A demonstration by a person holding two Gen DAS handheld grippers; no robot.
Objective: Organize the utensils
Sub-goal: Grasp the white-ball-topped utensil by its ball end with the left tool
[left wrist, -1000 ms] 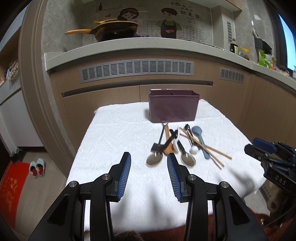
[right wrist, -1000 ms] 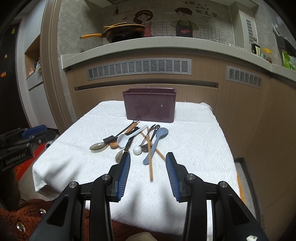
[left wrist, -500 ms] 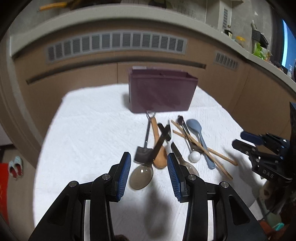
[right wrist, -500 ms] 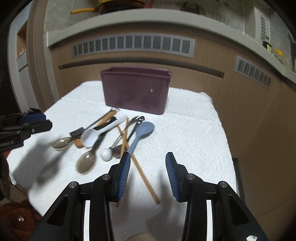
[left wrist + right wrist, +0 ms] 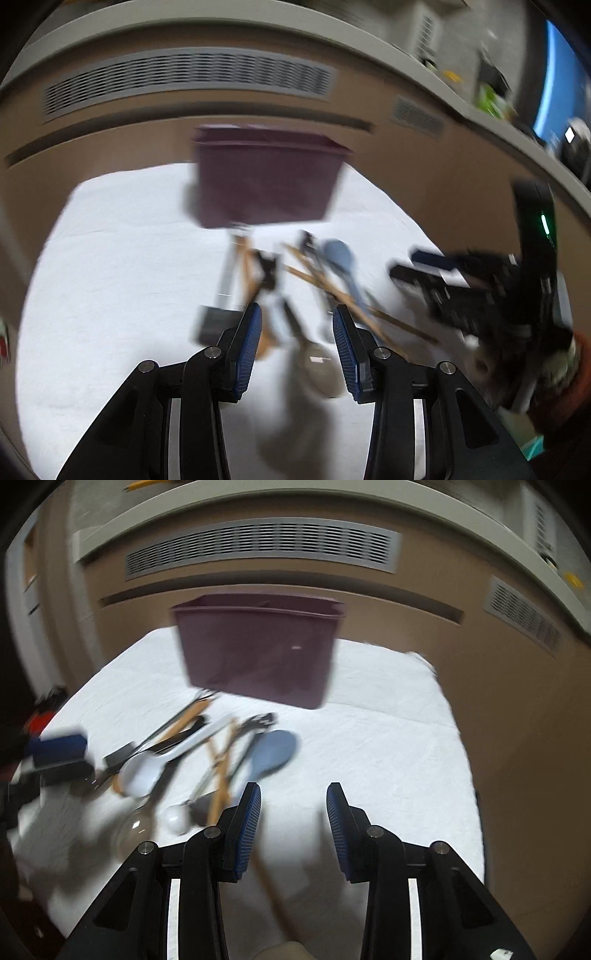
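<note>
On the white-clothed surface (image 5: pixel 388 746) one dark purple bin (image 5: pixel 258 653) stands at the far side, in front of tan cabinet fronts with slatted vents (image 5: pixel 258 546). Just before the bin lies a loose heap of utensils, several crossing and touching each other. Both views are blurred, so the count is rough. I can make out one blue spoon (image 5: pixel 271 755), one white ladle-shaped spoon (image 5: pixel 142 775), two wooden chopsticks (image 5: pixel 221 775) crossed over each other, two metal spoons of which one bowl (image 5: pixel 133 829) shows clearly beside a small white ball-ended piece (image 5: pixel 176 819), one wooden-handled utensil (image 5: pixel 184 718), and one small black spatula (image 5: pixel 214 325). A dark-handled piece (image 5: pixel 258 722) lies between the chopsticks and the blue spoon; what it is I cannot tell.

The left hand-held gripper (image 5: pixel 297 328) hangs over the near end of the heap, tilted downward, its two blue-padded fingers (image 5: pixel 247 343) apart. A metal spoon bowl (image 5: pixel 317 365) shows through the gap, but the pads do not press on it. Its jaws have just been closing a little, and nothing is grasped.

The right hand-held gripper (image 5: pixel 293 805) is over the cloth just right of the heap, also tilted down, fingers (image 5: pixel 338 827) apart. One chopstick runs beneath its left finger toward the near edge. Its jaws have just been narrowing too, and they hold nothing. Each gripper appears at the edge of the other's view.
</note>
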